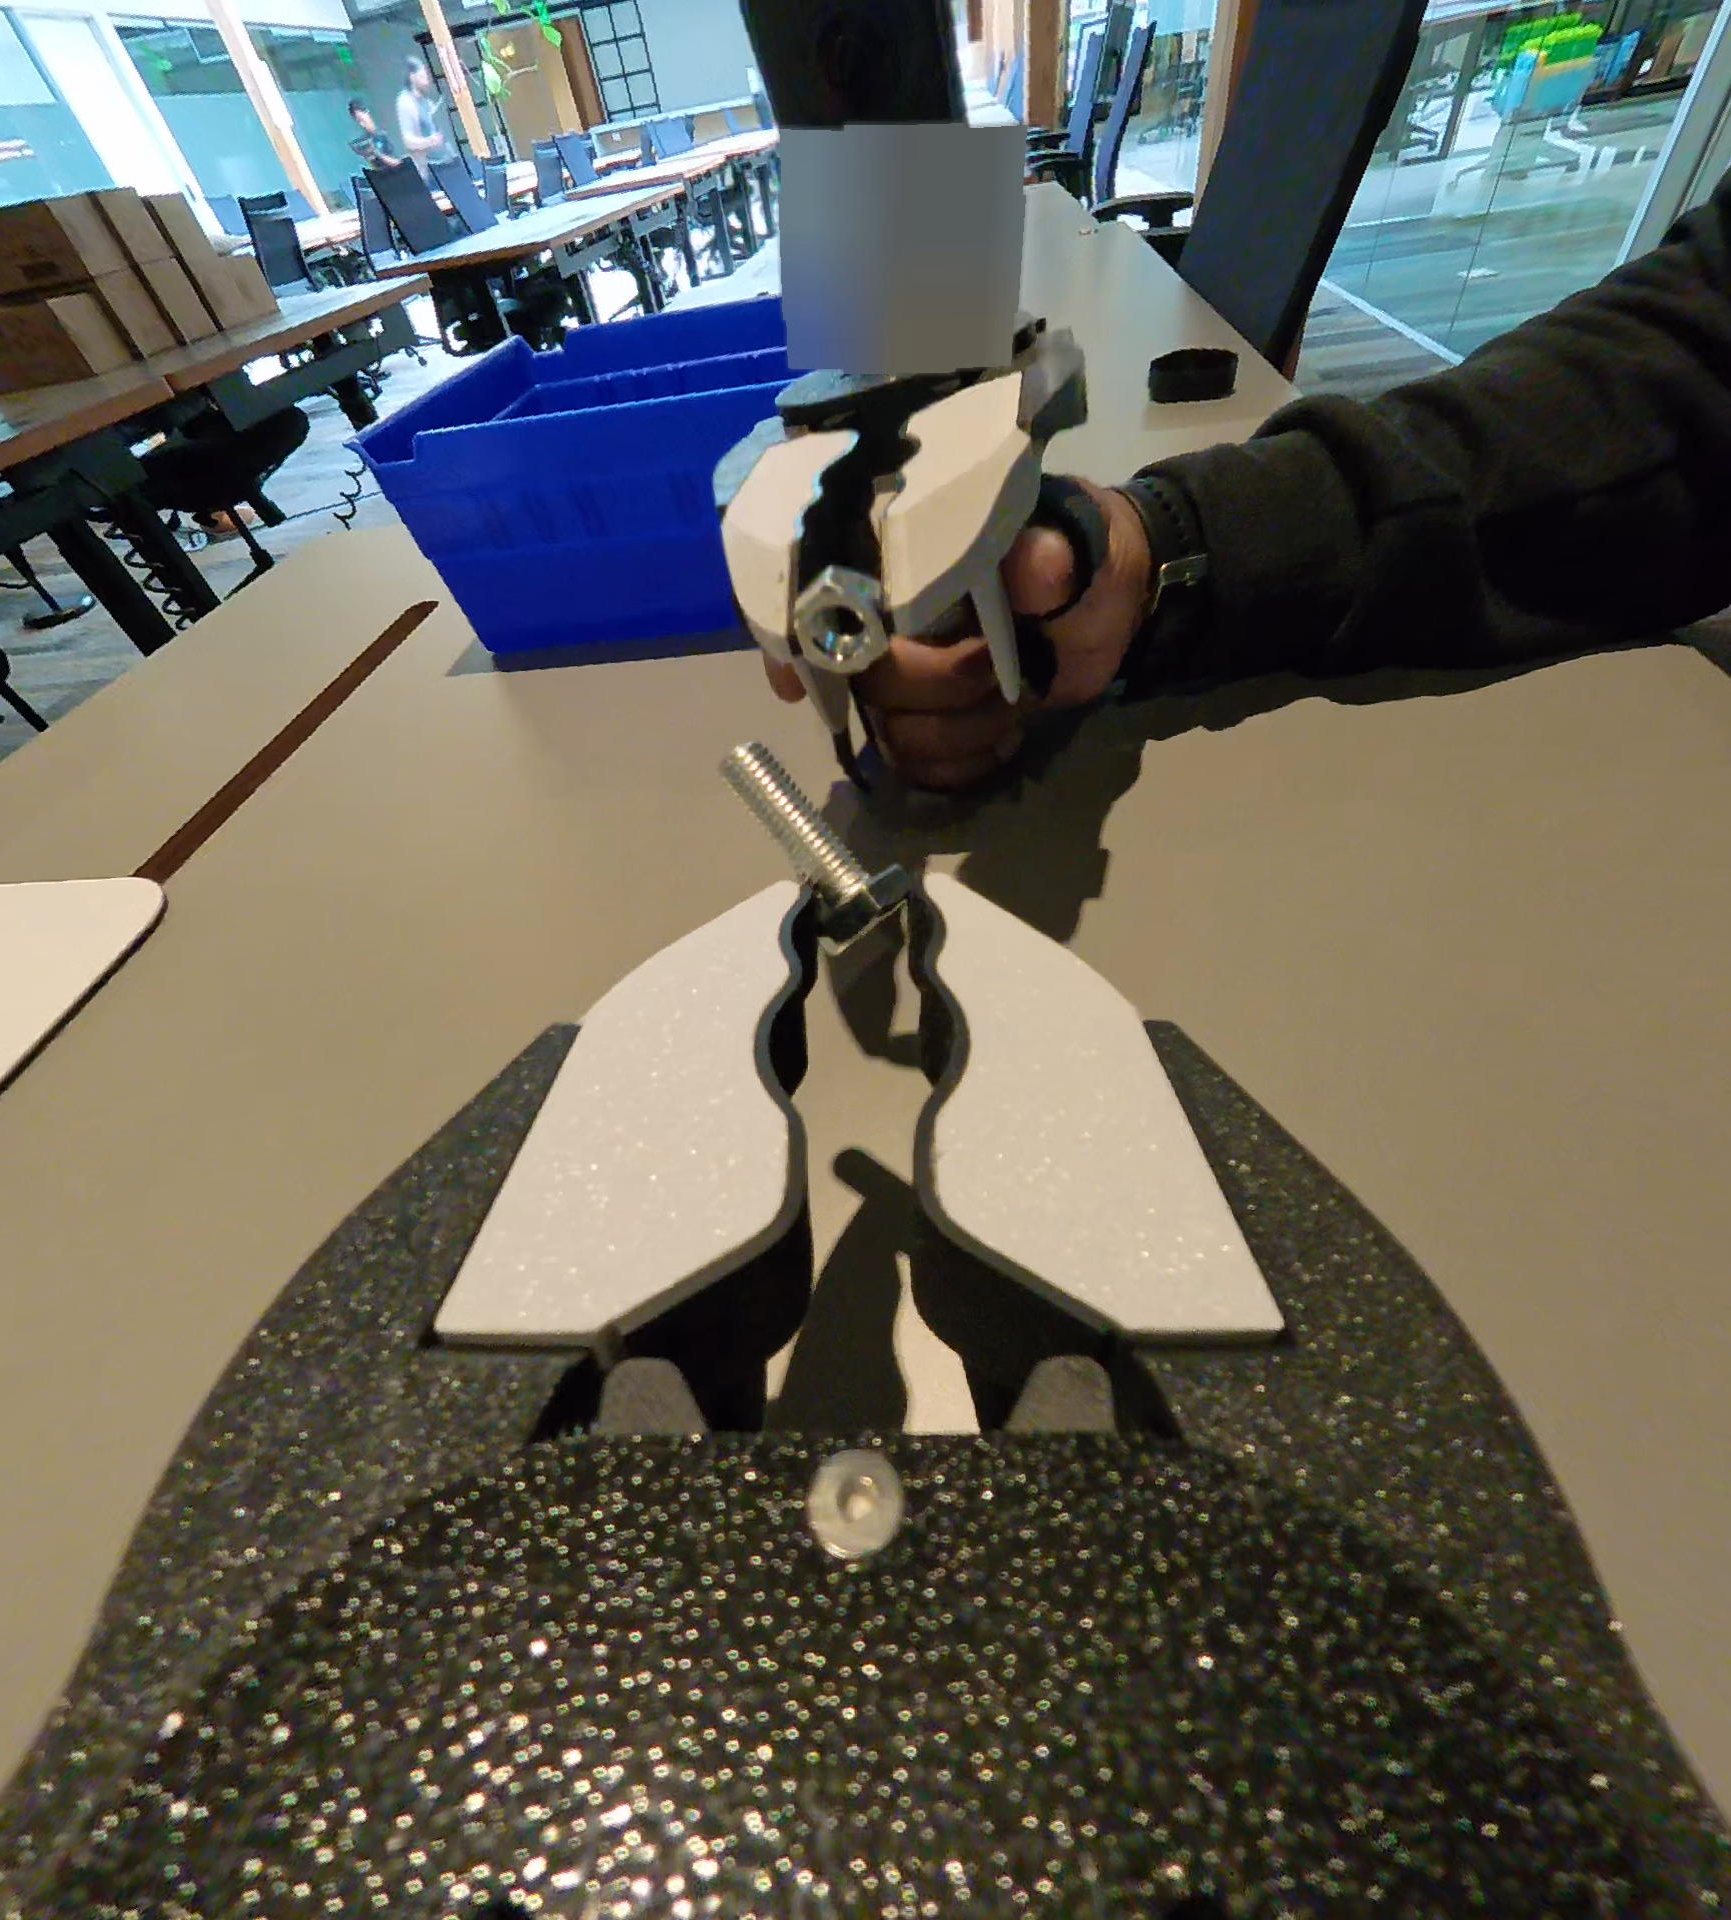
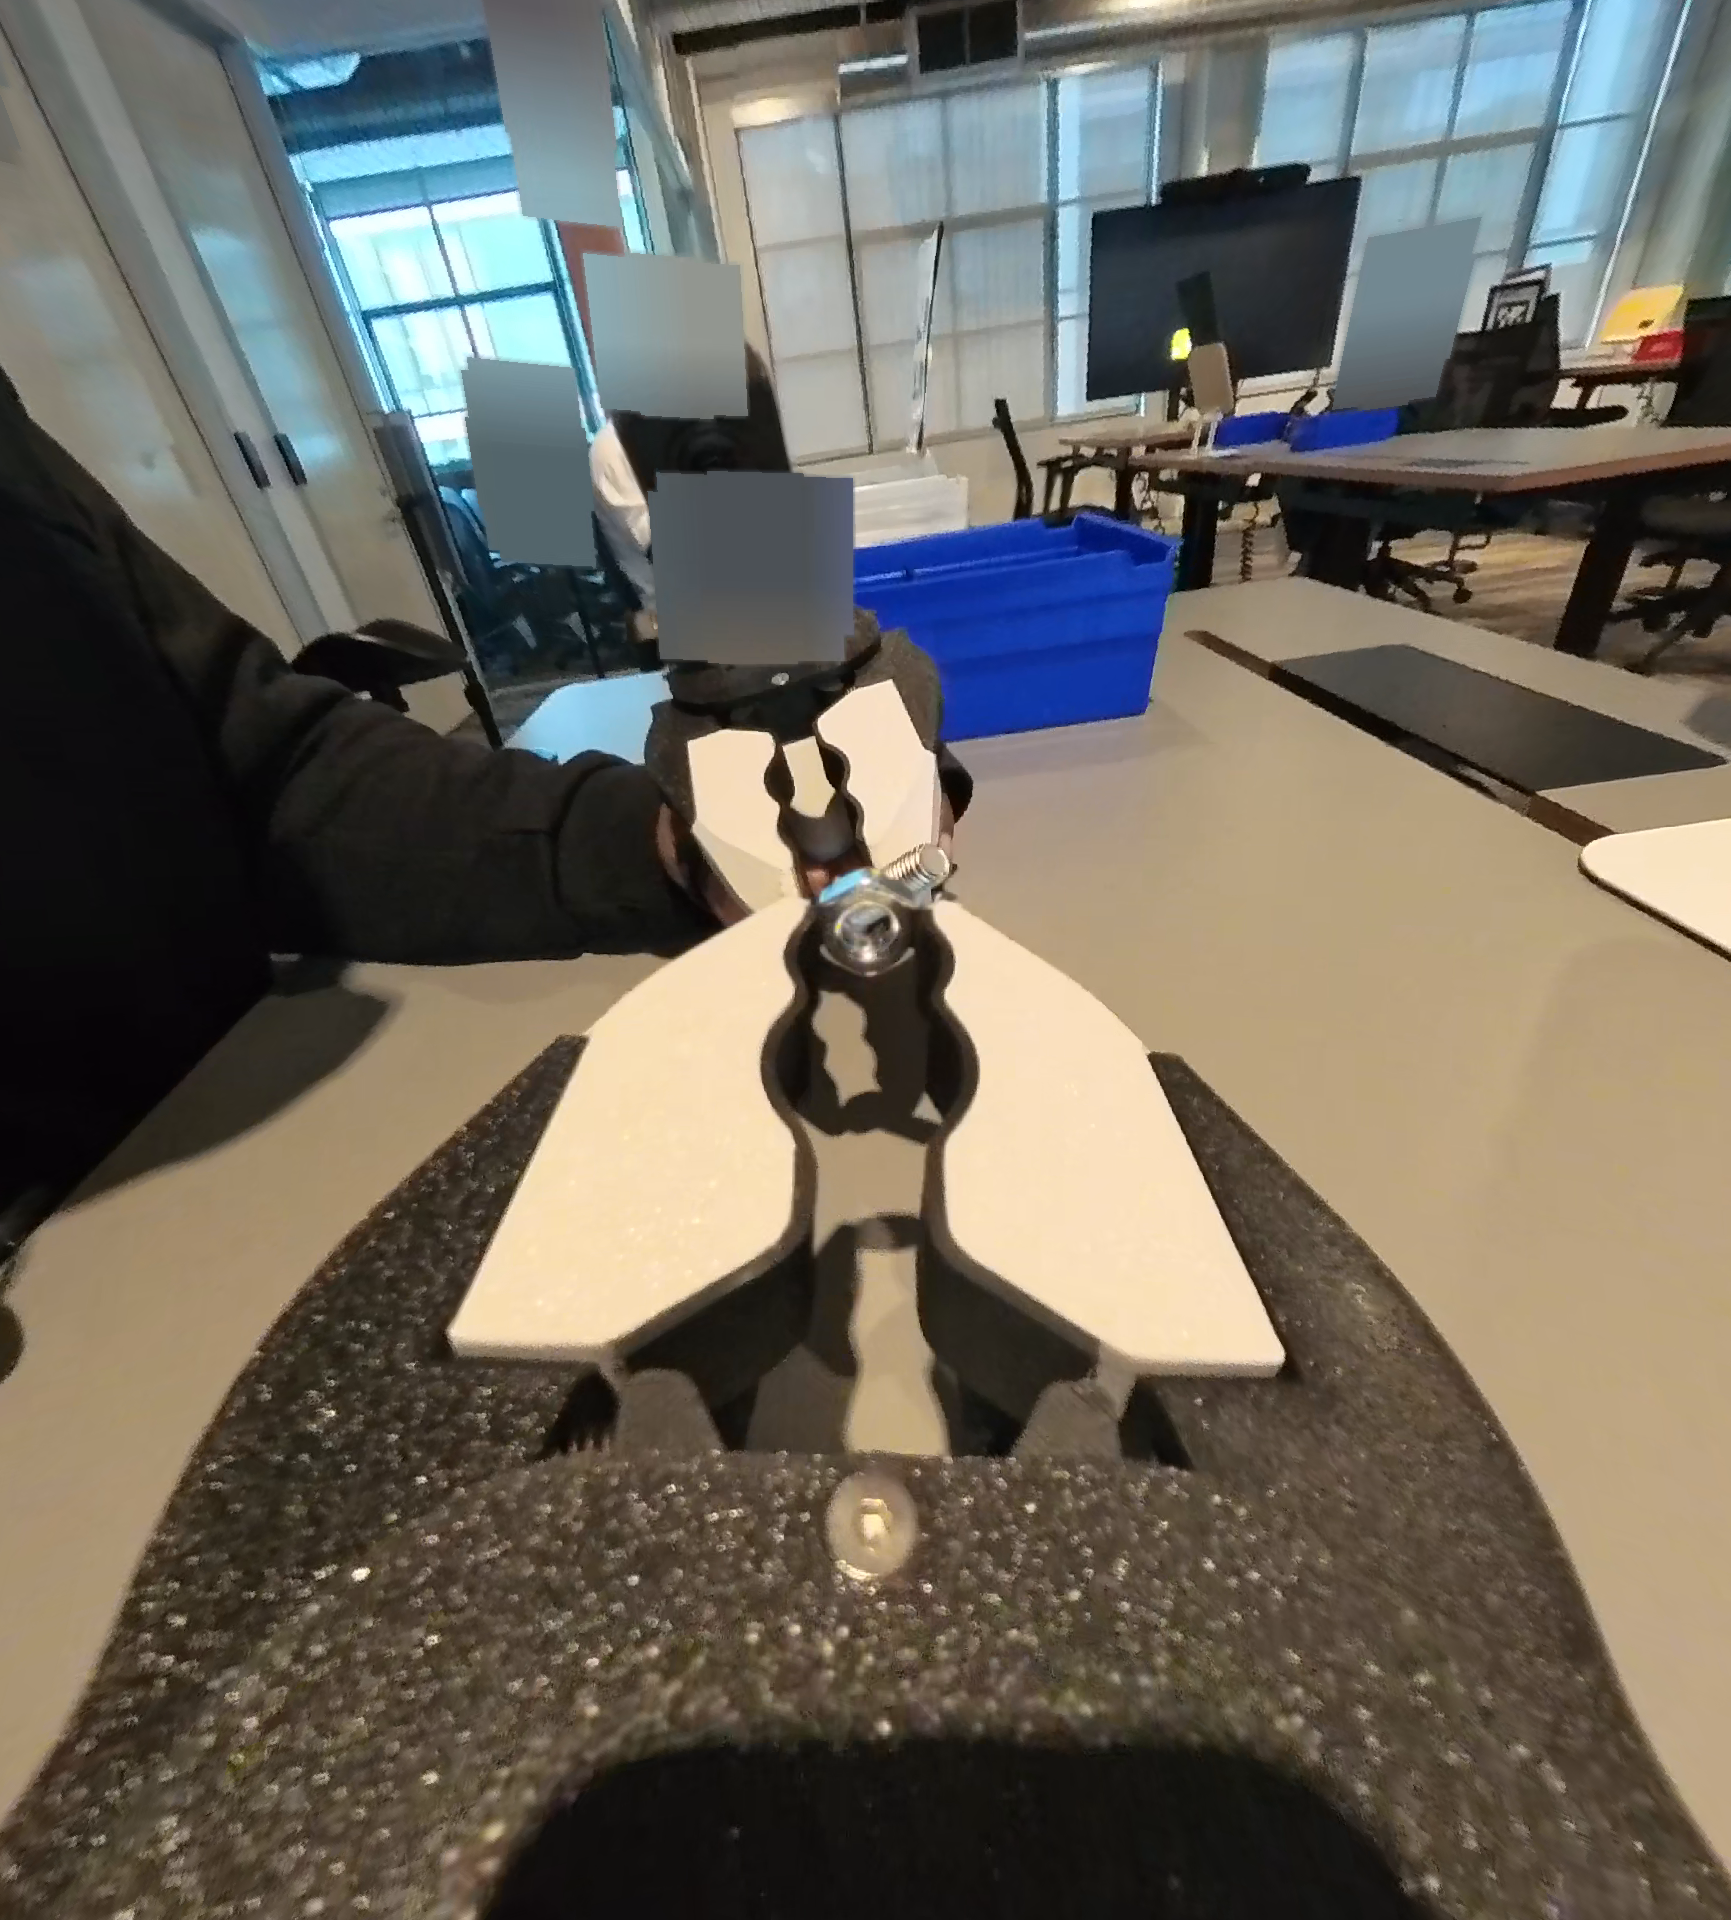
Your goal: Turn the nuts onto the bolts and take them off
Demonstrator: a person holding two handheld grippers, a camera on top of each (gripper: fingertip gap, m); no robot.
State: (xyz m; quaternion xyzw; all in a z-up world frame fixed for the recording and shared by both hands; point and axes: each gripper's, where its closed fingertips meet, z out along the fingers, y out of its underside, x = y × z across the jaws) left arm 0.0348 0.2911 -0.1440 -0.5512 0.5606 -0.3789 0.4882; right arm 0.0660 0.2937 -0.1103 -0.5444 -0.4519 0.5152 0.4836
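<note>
Mid-frame above the tabletop [image 1: 321, 1039], the left gripper [image 1: 861, 914] has its jaws clenched on the bolt [image 1: 799, 821] head; the right gripper [image 2: 866, 935] grasps the nut [image 2: 861, 930], apart from the bolt tip.

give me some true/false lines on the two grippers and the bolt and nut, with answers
1. The left gripper is shut on the head of the silver threaded steel bolt. True.
2. The right gripper is empty. False: it is shut on the silver hex nut.
3. The nut is already threaded onto the bolt. False: in the left wrist view the nut is apart from the bolt's tip.
4. A blue plastic bin stands on the grey table beyond the grippers. True.
5. The bolt lies flat on the table. False: it is held tilted above it.
</note>
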